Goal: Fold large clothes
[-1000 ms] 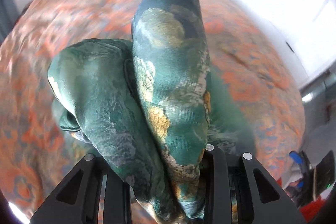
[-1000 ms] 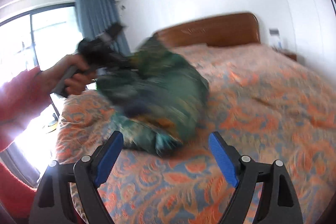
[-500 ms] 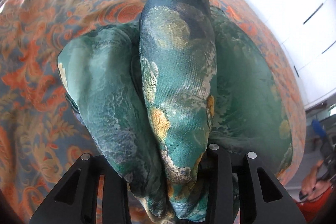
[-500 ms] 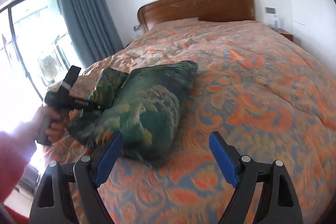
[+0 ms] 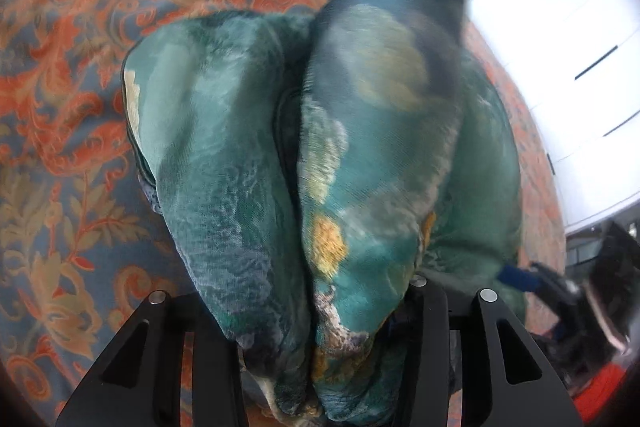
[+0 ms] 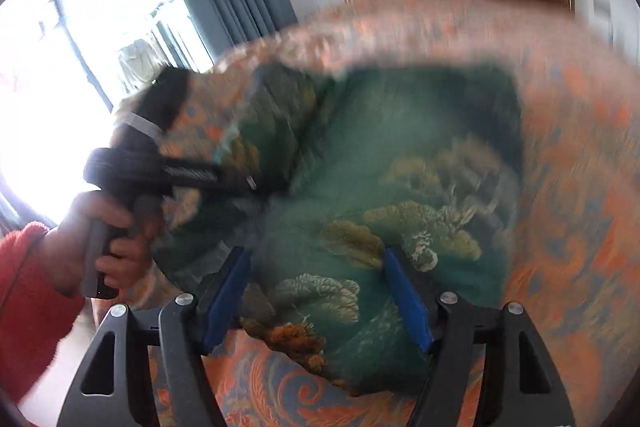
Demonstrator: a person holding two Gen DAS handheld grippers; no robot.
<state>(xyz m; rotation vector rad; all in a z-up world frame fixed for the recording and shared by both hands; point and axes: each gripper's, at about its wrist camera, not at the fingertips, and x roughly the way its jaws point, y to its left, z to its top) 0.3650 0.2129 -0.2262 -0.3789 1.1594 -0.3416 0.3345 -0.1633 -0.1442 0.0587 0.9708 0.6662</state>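
Final fold: my left gripper point(image 5: 320, 359) clamped the bunched green floral satin garment point(image 6: 400, 195); my right gripper point(image 6: 316, 299), jaws apart, straddled its near edge, which it needed to pinch.

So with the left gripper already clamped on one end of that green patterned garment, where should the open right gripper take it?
Probably the near edge of the green garment, coming in low from the bed's foot side. That edge lies between the right gripper's open blue pads, and the bundle sits flat there. The left gripper pinches the bunched end on the window side, so gripping the near edge spreads the hold.
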